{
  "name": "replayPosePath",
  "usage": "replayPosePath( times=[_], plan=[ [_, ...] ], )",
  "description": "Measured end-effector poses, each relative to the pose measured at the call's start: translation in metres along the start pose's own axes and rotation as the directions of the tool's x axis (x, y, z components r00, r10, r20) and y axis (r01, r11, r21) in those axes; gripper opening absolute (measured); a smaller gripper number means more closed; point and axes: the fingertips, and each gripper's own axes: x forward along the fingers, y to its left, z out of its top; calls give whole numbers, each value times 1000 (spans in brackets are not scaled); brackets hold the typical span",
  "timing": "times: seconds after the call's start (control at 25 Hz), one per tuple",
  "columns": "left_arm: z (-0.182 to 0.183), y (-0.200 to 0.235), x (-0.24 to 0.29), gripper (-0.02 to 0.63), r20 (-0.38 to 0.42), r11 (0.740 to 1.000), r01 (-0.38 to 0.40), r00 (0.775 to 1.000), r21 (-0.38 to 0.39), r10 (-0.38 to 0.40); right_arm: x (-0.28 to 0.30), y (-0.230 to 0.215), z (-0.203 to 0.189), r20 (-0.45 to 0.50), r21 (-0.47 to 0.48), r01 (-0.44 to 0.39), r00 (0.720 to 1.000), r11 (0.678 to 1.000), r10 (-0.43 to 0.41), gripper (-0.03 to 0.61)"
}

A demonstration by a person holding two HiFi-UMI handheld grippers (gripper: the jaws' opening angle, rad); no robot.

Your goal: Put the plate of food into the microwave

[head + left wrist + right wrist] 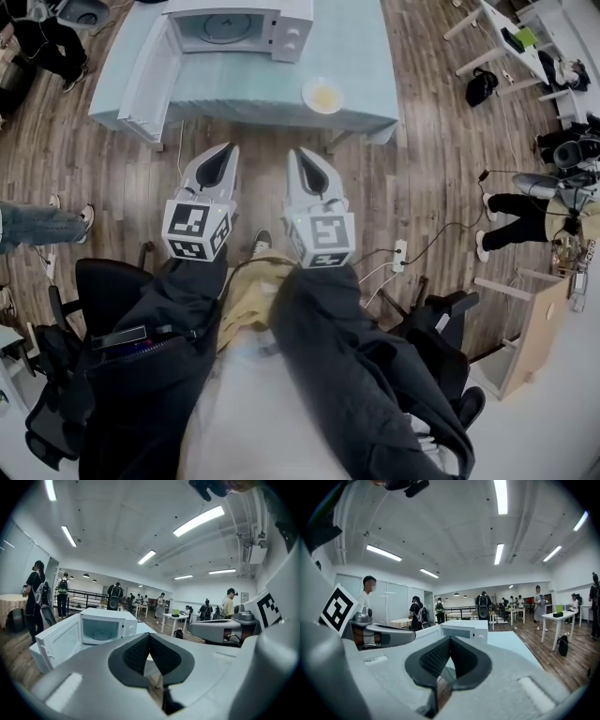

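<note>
**Head view.** You see one bench (375,75) under a pale blue cover at the top of the frame. On it stand one white microwave (239,26) and one plate of food (322,95). The microwave door (150,80) hangs wide open to the left, past the bench's left end. The plate sits outside the oven, to its right and apart from it, close to the bench's front edge. You hold two grippers side by side over the wooden floor (112,159), short of the bench and touching nothing. The left gripper (225,152) and right gripper (300,154) both point toward the bench, each with its marker cube toward you. Bare floor lies between their tips and the bench edge (a white power strip (398,253) and cables lie off to your right).

**Left gripper view.** The jaws are clenched tip to tip, with nothing between them. Beyond them is the microwave's open, empty cavity, and the right gripper shows at the right.

**Right gripper view.** These jaws are also clenched on nothing, nearly level. The microwave stands straight ahead, with the left gripper at the left and several people far behind.
</note>
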Motion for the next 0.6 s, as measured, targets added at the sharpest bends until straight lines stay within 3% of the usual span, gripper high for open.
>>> replayPosePath(
  times=[0.28, 0.6],
  plan=[
    [0, -9, 35, -3, -23, 1000, -17, 1000, 24, 18, 22, -23, -2, 5, 23, -48, 999, 999, 48, -5],
    [-8, 4, 50, -3, -59, 999, -22, 998, 24, 24, 50, -12, -12, -20, 16, -84, 996, 996, 84, -6]
  ],
)
